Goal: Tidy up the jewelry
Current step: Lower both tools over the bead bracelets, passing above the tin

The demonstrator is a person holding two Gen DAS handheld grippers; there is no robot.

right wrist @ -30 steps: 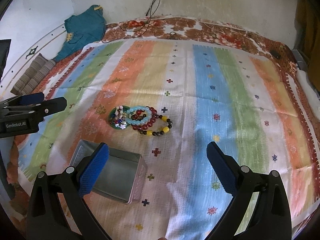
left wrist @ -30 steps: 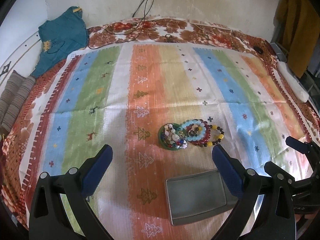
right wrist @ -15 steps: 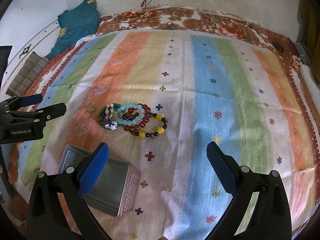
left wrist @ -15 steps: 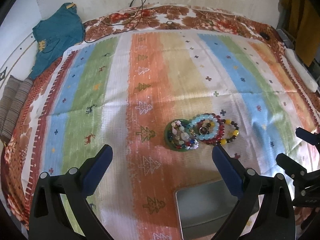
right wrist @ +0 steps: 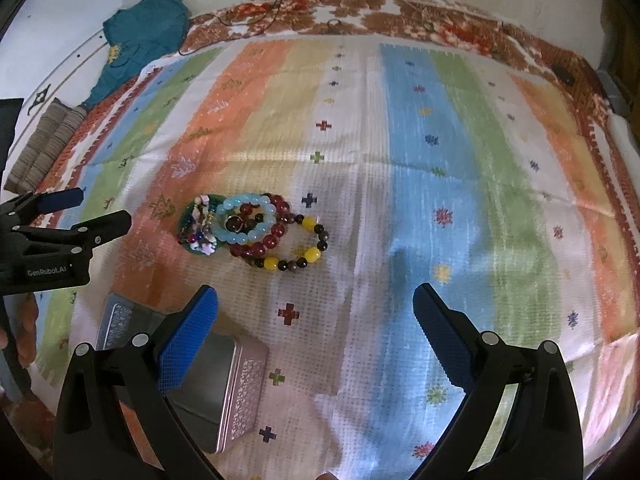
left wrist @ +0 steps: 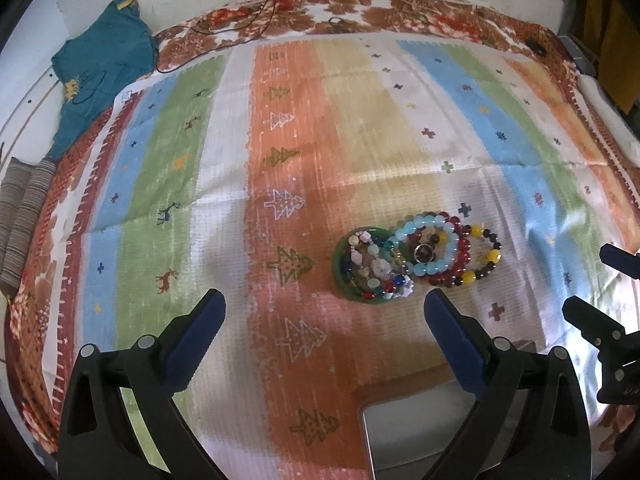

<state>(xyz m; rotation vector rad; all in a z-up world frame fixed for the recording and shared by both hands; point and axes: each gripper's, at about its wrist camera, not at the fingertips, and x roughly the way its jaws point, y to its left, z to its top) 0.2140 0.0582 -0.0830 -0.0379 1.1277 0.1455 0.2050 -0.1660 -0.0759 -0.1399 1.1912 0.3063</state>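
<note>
Both cameras have pushed in on the bracelets (left wrist: 416,256) over the last second. In the left wrist view the pile has climbed from low centre toward the middle of the frame and grown, while the tin (left wrist: 420,432) has slid down until only its far end shows at the bottom edge, partly behind the left gripper (left wrist: 326,332). In the right wrist view the bracelets (right wrist: 256,232) look larger, the tin (right wrist: 216,384) has dropped lower and now sits behind the left finger of the right gripper (right wrist: 316,320). The left gripper (right wrist: 60,236) looms bigger at the left edge.
</note>
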